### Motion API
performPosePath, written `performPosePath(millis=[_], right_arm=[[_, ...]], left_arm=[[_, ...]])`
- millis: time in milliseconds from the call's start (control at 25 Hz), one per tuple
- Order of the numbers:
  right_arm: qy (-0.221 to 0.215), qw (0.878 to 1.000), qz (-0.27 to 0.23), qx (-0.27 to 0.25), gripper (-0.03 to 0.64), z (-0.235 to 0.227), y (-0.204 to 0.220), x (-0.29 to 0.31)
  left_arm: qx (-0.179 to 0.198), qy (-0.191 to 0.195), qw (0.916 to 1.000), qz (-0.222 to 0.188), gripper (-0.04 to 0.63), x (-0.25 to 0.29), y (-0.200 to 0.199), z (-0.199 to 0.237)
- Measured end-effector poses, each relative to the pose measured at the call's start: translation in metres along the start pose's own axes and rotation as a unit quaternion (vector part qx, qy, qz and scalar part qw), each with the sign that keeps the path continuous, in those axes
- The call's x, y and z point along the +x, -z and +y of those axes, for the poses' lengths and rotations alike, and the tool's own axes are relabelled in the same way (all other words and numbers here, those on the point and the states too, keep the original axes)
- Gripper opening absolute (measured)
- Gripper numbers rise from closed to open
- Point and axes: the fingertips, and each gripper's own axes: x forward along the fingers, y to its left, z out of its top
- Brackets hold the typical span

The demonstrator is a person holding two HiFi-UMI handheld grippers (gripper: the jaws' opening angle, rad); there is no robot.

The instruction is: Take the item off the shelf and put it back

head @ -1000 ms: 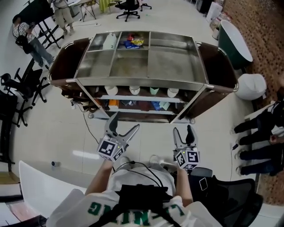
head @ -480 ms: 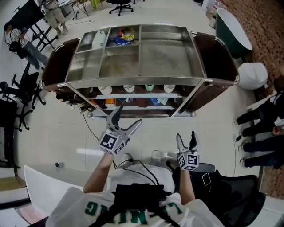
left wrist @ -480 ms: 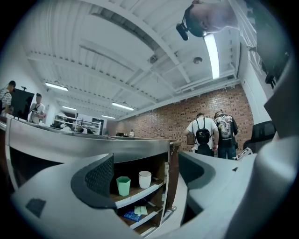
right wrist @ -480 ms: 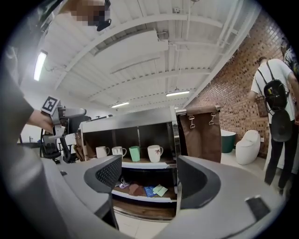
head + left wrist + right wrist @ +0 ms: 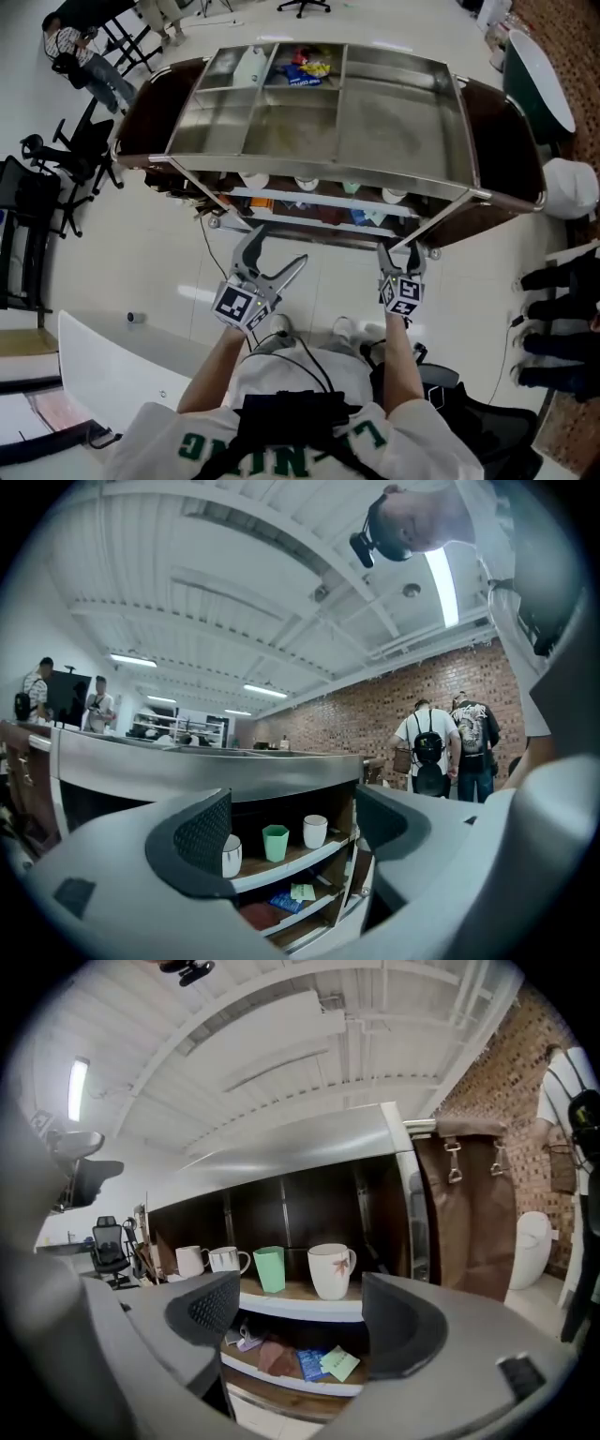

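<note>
While upright, white mug (image 5: 332,1269) on shelf (image 5: 300,1309)

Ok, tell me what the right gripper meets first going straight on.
Probably the white mug on the upper shelf; depth is unclear. The right gripper has just been opening its jaws, nothing between them.

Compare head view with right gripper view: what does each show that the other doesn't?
Head view only: the cart's steel top, with snack packets and a white bottle in its far compartments, plus the left gripper and right gripper from above.
Right gripper view only: the shelf side-on, with a white printed mug, green cup and two more white mugs beyond, and packets on the lower shelf. That gripper's jaws have just been opening, nothing between them.
Both: the cup row on the cart's upper shelf; head view sees only rims.
</note>
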Motion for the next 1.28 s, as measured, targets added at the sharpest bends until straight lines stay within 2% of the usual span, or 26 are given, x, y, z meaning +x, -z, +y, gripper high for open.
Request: performPosePath(millis=[80,240,400,440,480,720,800,840,920,1120,1280], right_arm=[[-0.008,1.0,0.008,-0.014,0.433,0.001,-0.002,0.036],[0.019,0.999,0.036,-0.01,0.434,-0.017,0.005,0.09],[0.035,0.998,0.05,0.002,0.436,-0.03,0.009,0.135],[0.041,0.998,0.055,0.007,0.437,-0.035,0.011,0.145],[0.045,0.997,0.059,0.012,0.466,-0.039,0.012,0.153],[0.038,0.997,0.064,0.02,0.468,-0.047,0.011,0.187],[0.029,0.997,0.071,0.033,0.463,-0.047,0.013,0.192],[0.026,0.996,0.076,0.038,0.432,-0.048,0.013,0.193],[0.02,0.995,0.092,0.03,0.419,-0.049,0.014,0.191],[0.007,0.995,0.091,0.028,0.416,-0.038,0.007,0.162],[0.006,0.997,0.076,0.024,0.413,-0.025,0.002,0.123]], left_arm=[[-0.006,-0.019,0.9997,0.011,0.391,-0.008,0.005,0.007],[-0.041,-0.048,0.9977,0.027,0.391,-0.018,0.004,0.008],[-0.051,-0.071,0.9955,0.038,0.391,-0.026,0.006,0.011],[-0.056,-0.075,0.9948,0.041,0.391,-0.026,0.005,0.01],[-0.061,-0.077,0.9943,0.042,0.391,-0.025,0.004,0.008],[-0.065,-0.083,0.9933,0.047,0.391,-0.029,0.007,0.003],[-0.067,-0.084,0.9929,0.051,0.391,-0.033,0.008,0.002],[-0.069,-0.083,0.9927,0.053,0.391,-0.034,0.009,0.002],[-0.071,-0.08,0.9928,0.053,0.391,-0.036,0.011,0.002],[-0.045,-0.075,0.9952,0.045,0.391,-0.046,0.035,0.01],[-0.074,-0.058,0.9952,0.029,0.391,-0.034,0.009,0.003]])
